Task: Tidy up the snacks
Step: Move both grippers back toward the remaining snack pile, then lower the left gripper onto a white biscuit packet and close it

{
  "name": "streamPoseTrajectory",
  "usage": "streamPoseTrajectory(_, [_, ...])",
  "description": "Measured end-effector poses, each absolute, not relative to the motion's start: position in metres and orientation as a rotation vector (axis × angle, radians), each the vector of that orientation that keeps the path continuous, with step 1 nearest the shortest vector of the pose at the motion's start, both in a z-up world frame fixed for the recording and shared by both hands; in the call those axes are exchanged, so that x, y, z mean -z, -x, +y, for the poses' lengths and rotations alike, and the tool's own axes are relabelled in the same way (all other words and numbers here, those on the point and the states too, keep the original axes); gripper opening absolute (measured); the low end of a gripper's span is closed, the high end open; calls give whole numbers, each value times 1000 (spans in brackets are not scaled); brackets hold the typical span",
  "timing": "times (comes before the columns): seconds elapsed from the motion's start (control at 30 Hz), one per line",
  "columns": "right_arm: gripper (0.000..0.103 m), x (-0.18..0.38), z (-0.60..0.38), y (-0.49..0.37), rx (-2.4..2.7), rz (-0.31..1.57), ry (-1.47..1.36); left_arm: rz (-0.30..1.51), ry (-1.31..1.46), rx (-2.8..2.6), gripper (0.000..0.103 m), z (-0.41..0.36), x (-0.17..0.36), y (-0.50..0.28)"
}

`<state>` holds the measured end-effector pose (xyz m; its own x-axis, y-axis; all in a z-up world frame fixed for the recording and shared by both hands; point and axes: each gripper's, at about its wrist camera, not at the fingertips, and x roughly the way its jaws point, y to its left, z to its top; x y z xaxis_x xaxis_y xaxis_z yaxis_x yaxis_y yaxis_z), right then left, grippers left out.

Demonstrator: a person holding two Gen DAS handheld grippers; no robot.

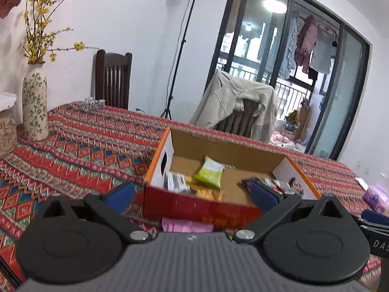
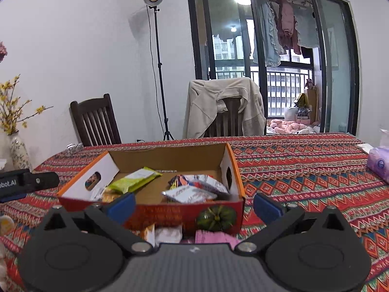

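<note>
Left wrist view: the left gripper (image 1: 193, 196) hovers low in front of the cardboard box (image 1: 209, 205), and its blue fingers (image 1: 121, 196) stand wide apart with nothing between them. The box sits open on the desk (image 1: 80, 150), which is covered with a red patterned cloth. Inside the box a green snack packet (image 1: 209, 172) leans near the far wall, a packet with a white label (image 1: 177, 182) lies at the left end, and an orange packet (image 1: 206, 193) lies just beside it. At the right end some dark packets are half hidden behind the right finger. A pink packet (image 1: 186, 225) lies on the desk, touching the near wall of the box. A flowered vase (image 1: 35, 102) with yellow branches stands far left on the desk; this view shows it whole.

Right wrist view: the right gripper (image 2: 194, 205) is also near the box (image 2: 170, 213), its fingers (image 2: 267, 205) spread apart and empty. Here the right end of the box is clear: two silver packets (image 2: 194, 187) lie piled there. The green packet (image 2: 133, 180) lies left of them. A picture of a green pumpkin (image 2: 216, 217) is printed on the near wall, which the other view does not show. In front of the box lie the pink packet (image 2: 214, 237) and a white one (image 2: 167, 233) beside it. A purple tissue pack (image 2: 379, 166) rests at the right edge of the desk.
</note>
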<state>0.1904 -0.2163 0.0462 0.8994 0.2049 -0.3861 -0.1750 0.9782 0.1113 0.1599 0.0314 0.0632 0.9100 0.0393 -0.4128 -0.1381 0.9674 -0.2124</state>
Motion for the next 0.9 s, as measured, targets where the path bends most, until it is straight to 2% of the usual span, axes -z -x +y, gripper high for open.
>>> streamPoseTrajectory(0.5, [103, -10, -242, -135, -188, 479, -47, 582, 198, -31, 103, 2, -22, -120])
streamPoseTrajectory(0.9, [103, 8, -258, -135, -163, 494, -66, 662, 171, -111, 103, -15, -4, -127])
